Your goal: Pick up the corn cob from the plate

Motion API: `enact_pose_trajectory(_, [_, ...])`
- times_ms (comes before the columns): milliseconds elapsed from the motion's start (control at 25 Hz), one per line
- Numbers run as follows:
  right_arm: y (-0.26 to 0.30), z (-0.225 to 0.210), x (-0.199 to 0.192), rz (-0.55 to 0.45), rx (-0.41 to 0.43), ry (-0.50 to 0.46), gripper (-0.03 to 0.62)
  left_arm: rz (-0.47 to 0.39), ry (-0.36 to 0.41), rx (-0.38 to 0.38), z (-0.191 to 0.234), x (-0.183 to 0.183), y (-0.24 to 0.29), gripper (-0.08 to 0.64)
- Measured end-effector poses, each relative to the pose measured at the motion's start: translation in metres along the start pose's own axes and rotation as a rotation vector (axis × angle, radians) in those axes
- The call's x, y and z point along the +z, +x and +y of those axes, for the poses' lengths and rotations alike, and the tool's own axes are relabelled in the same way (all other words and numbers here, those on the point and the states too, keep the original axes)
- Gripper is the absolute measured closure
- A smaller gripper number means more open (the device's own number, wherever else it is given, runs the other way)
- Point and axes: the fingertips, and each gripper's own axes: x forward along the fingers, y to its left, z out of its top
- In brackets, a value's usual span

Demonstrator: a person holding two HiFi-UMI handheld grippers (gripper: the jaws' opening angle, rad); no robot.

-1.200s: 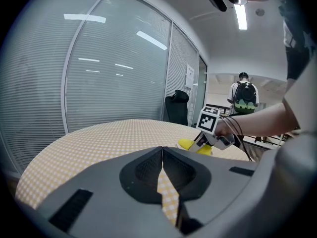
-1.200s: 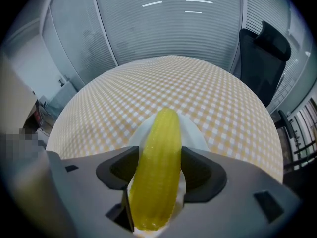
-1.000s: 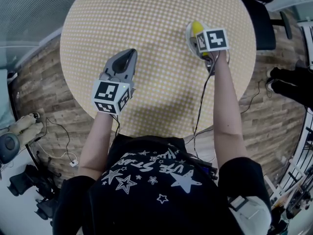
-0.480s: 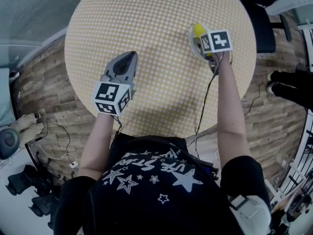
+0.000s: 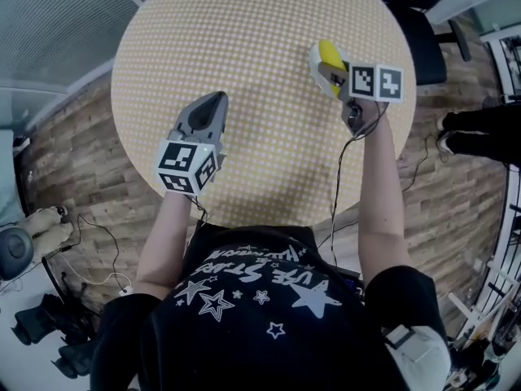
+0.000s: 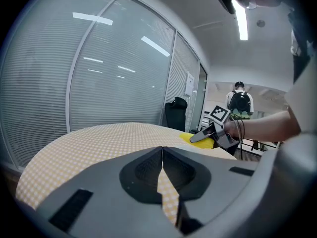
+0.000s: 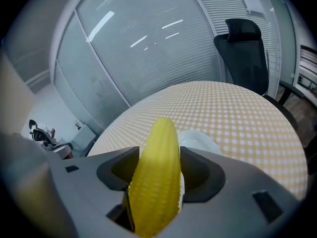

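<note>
The yellow corn cob (image 7: 157, 182) stands clamped between the jaws of my right gripper (image 7: 159, 155), its tip pointing up and away. Just behind and below it lies the white plate (image 7: 200, 143) on the checkered round table (image 5: 244, 39). In the head view the corn cob (image 5: 330, 53) and right gripper (image 5: 326, 63) are at the table's right side. My left gripper (image 5: 216, 98) hovers over the table's near left part, jaws closed together with nothing in them. In the left gripper view, the left gripper (image 6: 162, 151) faces the corn cob (image 6: 189, 138) across the table.
A black office chair (image 7: 245, 48) stands beyond the table's far right edge. Glass walls with blinds enclose the room. A person with a backpack (image 6: 240, 102) stands far off. Cables (image 5: 89, 251) and gear lie on the wood floor at the left.
The right gripper has shifted a little to the right with the corn cob in it. The left gripper has barely moved.
</note>
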Motion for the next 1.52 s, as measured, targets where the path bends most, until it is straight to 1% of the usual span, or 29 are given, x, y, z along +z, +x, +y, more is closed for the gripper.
enact_pose_trajectory(160, [-0.035, 0.043, 0.008, -0.151, 0.105, 0.037, 0.327, -0.027, -0.002, -0.029, -0.005, 0.009, -0.011, 0.55])
enact_pose_trajectory(360, [-0.077, 0.104, 0.011, -0.303, 0.176, 0.004, 0.327, -0.055, 0.014, -0.061, -0.005, 0.017, -0.037, 0.549])
enact_pose_trajectory(480, [-0.1, 0.131, 0.012, -0.397, 0.23, 0.017, 0.327, -0.055, 0.078, -0.065, -0.008, 0.019, -0.049, 0.55])
enact_pose_trajectory(560, [-0.113, 0.146, 0.014, -0.458, 0.275, 0.039, 0.327, -0.057, 0.11, -0.083, -0.013, 0.021, -0.055, 0.55])
enact_pose_trajectory(640, [-0.123, 0.156, 0.018, -0.508, 0.313, 0.041, 0.327, -0.06, 0.108, -0.106, -0.018, 0.022, -0.054, 0.549])
enact_pose_trajectory(720, [-0.128, 0.159, 0.022, -0.543, 0.338, 0.033, 0.325, -0.059, 0.089, -0.125, -0.02, 0.02, -0.048, 0.551])
enact_pose_trajectory(800, [-0.133, 0.175, 0.015, -0.573, 0.352, 0.014, 0.327, -0.064, 0.073, -0.139, -0.018, 0.018, -0.056, 0.549])
enact_pose_trajectory(960, [-0.146, 0.234, -0.022, -0.608, 0.366, -0.007, 0.326, -0.082, 0.068, -0.165, -0.01, 0.008, -0.11, 0.549])
enact_pose_trajectory(1200, [-0.154, 0.26, -0.059, -0.627, 0.327, 0.016, 0.327, -0.09, 0.064, -0.203, -0.005, -0.004, -0.145, 0.551])
enact_pose_trajectory(1360, [-0.161, 0.29, -0.079, -0.659, 0.306, 0.022, 0.325, -0.096, 0.07, -0.236, 0.001, -0.01, -0.176, 0.55])
enact_pose_trajectory(1440, [-0.161, 0.303, -0.094, -0.669, 0.27, 0.024, 0.325, -0.101, 0.077, -0.257, 0.004, -0.013, -0.193, 0.55])
enact_pose_trajectory(1520, [-0.161, 0.311, -0.114, -0.677, 0.228, 0.05, 0.327, -0.105, 0.085, -0.28, 0.005, -0.016, -0.209, 0.55])
